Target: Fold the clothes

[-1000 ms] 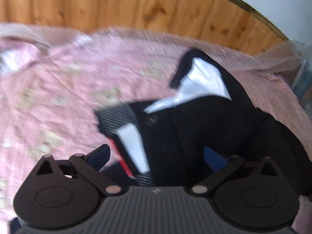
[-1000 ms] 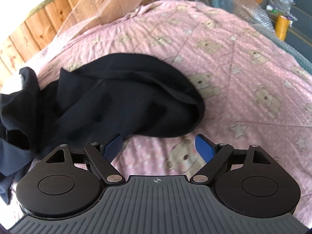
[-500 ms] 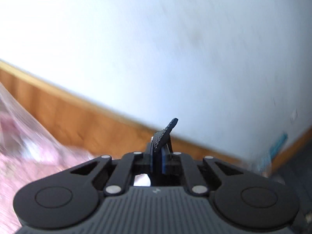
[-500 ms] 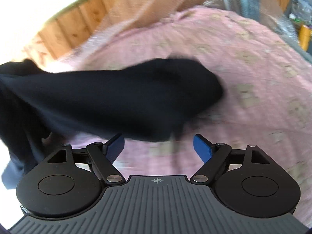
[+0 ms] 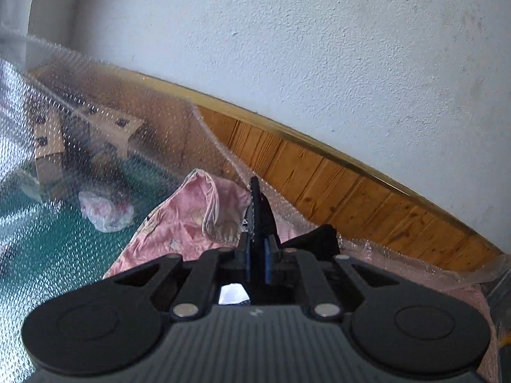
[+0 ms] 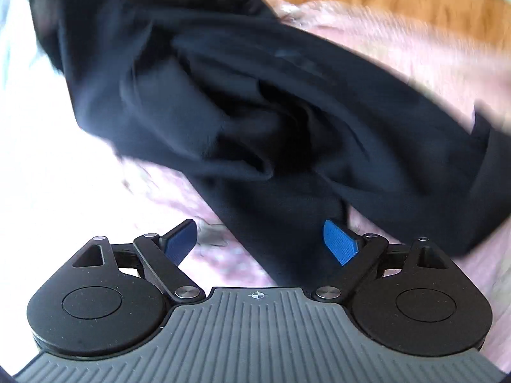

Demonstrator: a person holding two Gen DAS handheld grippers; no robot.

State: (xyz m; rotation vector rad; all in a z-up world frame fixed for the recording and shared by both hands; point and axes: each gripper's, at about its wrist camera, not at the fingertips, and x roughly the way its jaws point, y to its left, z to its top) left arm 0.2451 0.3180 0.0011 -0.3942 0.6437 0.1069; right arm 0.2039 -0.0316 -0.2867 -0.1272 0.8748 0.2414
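A black garment (image 6: 271, 102) stretches crumpled across the pink bedsheet (image 6: 399, 41), filling most of the right wrist view. My right gripper (image 6: 260, 242) is over its lower part with blue pads apart; its jaws are closing, black cloth lies between them, and the pads do not press on it. In the left wrist view my left gripper (image 5: 258, 255) is shut on a thin edge of the black garment (image 5: 260, 214), which sticks up between the pads; more of the black cloth (image 5: 314, 241) bunches just behind. The gripper is lifted, facing the wall.
A wooden headboard (image 5: 351, 185) runs below the white wall (image 5: 319, 48). Bubble wrap (image 5: 105, 111) covers boxes at the left beside a green floor (image 5: 48, 255). A pink sheet corner (image 5: 179, 223) folds up near the left gripper.
My left gripper shut on the black garment's edge and lifted it, swinging up toward the wall. My right gripper swept sideways over the garment, rolled, and its jaws narrowed slightly.
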